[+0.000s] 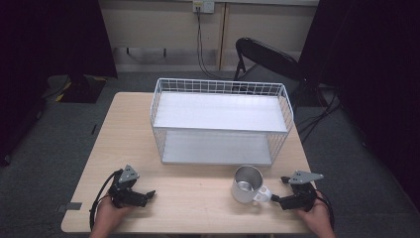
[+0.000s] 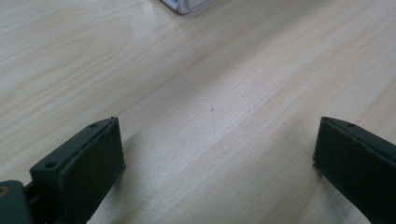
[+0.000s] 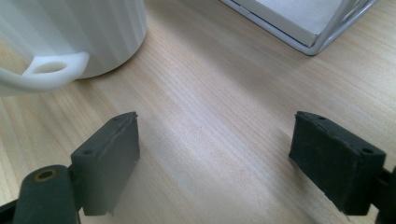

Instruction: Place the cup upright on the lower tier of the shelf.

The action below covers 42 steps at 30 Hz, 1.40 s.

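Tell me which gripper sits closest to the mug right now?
The right gripper: its open jaws sit just beside the handle of the mug, while the left gripper rests far across the table, also open with only bare wood between its jaws.

The left gripper (image 2: pixel 215 158) hangs low over the pale wooden bench (image 2: pixel 201 84), its two black jaws standing wide apart with bare wood grain between them. At the far edge, a white corner of the wire rack (image 2: pixel 187 4) rests on the bench, well apart from the jaws.
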{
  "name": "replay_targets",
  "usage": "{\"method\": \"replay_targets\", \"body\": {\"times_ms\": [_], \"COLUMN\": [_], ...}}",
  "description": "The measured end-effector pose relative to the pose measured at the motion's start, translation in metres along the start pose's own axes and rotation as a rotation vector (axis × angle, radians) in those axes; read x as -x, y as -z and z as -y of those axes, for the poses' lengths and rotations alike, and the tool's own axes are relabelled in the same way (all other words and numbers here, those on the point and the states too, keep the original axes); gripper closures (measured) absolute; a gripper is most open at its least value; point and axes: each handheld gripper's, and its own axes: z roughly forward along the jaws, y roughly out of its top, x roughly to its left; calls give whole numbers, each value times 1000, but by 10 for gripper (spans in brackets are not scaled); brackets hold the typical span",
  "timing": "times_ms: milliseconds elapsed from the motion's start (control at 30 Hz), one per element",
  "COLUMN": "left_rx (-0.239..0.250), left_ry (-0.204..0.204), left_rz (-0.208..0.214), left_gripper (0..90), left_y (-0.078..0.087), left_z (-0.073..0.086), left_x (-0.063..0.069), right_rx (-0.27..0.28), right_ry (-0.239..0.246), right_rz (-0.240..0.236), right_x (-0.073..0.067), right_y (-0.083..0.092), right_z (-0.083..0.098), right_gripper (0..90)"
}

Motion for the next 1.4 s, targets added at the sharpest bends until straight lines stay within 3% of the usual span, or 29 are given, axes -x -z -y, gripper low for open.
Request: {"method": "replay_targets", "body": {"times_ms": [567,767,1000,1400], "left_rx": [0,0,0,0], "left_ry": [1,1,1,1], "left_rz": [0,0,0,0], "left_gripper": [11,11,11,11], "left_y": [0,0,0,0], "left_z": [0,0,0,0], "left_x": [0,0,0,0], "right_rx": [-38,-23,-15,-10], "right_ry": [-13,-24,14,31], "right_rz": [10,-19,-66,-119], "right_x": [-5,-9,-22,-38], "right_y": [6,15,29,32], "right_z": [-1,-2,-6,-20], "right_gripper": [180,182,203,209]}}
